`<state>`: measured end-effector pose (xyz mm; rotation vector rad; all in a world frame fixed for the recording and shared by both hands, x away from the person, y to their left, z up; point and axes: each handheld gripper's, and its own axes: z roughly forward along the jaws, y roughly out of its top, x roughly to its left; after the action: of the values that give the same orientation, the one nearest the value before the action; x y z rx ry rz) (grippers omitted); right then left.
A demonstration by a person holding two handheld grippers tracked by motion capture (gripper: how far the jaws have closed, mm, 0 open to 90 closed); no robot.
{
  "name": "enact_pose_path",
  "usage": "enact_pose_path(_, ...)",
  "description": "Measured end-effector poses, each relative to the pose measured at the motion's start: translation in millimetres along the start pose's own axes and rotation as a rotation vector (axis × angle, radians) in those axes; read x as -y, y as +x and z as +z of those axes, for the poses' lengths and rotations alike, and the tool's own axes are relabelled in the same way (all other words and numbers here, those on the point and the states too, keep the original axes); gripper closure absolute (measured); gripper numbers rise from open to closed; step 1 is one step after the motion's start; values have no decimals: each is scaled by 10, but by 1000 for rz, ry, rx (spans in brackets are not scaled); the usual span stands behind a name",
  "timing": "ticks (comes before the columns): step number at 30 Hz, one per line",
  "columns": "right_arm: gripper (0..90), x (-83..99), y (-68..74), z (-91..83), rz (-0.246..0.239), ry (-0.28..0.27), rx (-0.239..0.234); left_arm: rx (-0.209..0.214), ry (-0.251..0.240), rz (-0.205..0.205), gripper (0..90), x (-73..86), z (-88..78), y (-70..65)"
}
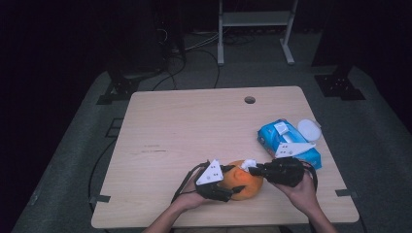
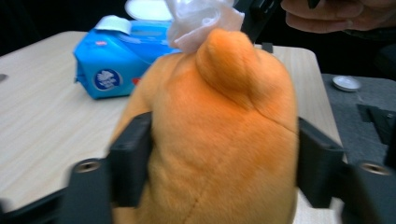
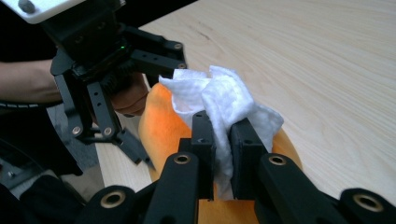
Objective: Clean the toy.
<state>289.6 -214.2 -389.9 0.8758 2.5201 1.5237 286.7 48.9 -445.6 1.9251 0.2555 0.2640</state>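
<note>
You are working at the near edge of the wooden table point(image 1: 184, 126), with both forearms coming in from the bottom of the high view. Your left gripper point(image 1: 232, 190) is clamping the orange plush toy point(image 1: 245, 183) from the side: in the left gripper view its two black jaws are pressing into the toy's flanks, one on each side, and the fabric is bulging between them. The plush toy point(image 2: 219, 140) is sitting on the table close to the front edge, between your two hands.

Your right gripper point(image 1: 253, 170) is reaching in from the other side, and its jaws are pinched together on a crumpled white wipe point(image 3: 224, 105). In the right gripper view the wipe is squeezed between the two pads and is fanning out above them, lying against the top of the orange toy point(image 3: 161, 123). In the left gripper view the same wipe point(image 2: 201, 21) is resting on the toy's upper bump. The left gripper point(image 3: 140, 154) is also showing in the right gripper view, beyond the toy, with your hand behind it.

Farther back on the right side of the table, a blue pack of wet wipes point(image 1: 286, 141) is lying, with a round white lid point(image 1: 309, 129) touching its far right side. A round hole point(image 1: 249, 100) is showing near the table's far edge.
</note>
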Motion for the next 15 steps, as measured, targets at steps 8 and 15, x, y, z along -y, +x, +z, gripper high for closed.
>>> enact_pose_path(8,811,145,-171,-169,21,18,55,-17,-15,-93,409,-22,-117,114)
enact_pose_path(15,804,268,-308,-261,41,38,89,-63,-28,-121,412,-11,-218,199)
